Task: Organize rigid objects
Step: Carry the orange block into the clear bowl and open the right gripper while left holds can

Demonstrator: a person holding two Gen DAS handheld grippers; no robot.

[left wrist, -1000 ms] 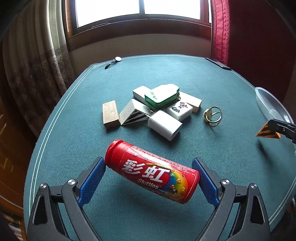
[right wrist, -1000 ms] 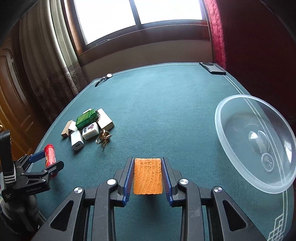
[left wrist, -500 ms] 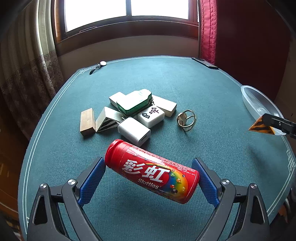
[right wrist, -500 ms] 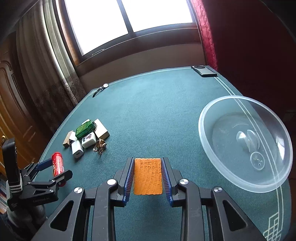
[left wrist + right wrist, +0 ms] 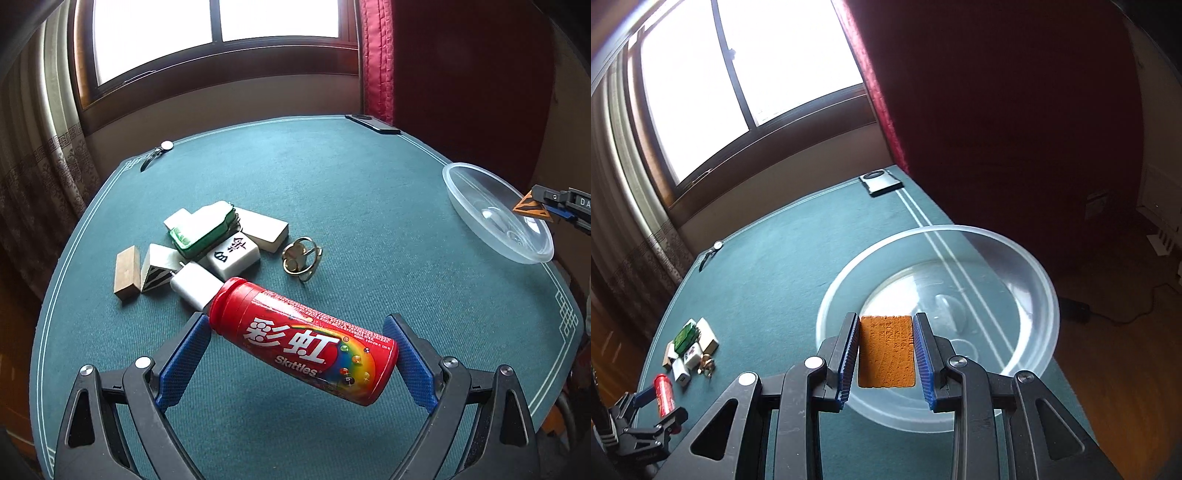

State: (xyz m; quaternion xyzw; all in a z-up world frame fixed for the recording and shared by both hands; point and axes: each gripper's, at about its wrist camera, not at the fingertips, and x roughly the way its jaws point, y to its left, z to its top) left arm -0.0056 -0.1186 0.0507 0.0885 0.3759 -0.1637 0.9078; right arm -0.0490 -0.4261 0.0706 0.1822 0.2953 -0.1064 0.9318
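Note:
My left gripper (image 5: pixel 297 356) is shut on a red Skittles can (image 5: pixel 303 341), held end to end and tilted above the green felt table (image 5: pixel 369 206). My right gripper (image 5: pixel 885 356) is shut on an orange block (image 5: pixel 885 350), which hangs over the clear plastic bowl (image 5: pixel 1030 317) at the table's right edge. The left wrist view shows that bowl (image 5: pixel 498 218) with the orange striped block (image 5: pixel 532 207) above its rim. A pile of mahjong tiles (image 5: pixel 232 253), a green case (image 5: pixel 203 229), a wooden block (image 5: pixel 127 271) and a white charger (image 5: pixel 194 284) lies left of centre.
A brass ring puzzle (image 5: pixel 301 258) lies right of the pile. A wristwatch (image 5: pixel 157 153) rests at the far left corner and a dark phone (image 5: pixel 373 123) at the far right corner. The bowl overhangs the table edge above a wooden floor (image 5: pixel 1108 387).
My right gripper has carried the orange block rightward from over the felt to above the bowl. My left gripper, still holding the can, has risen and drawn back from the pile.

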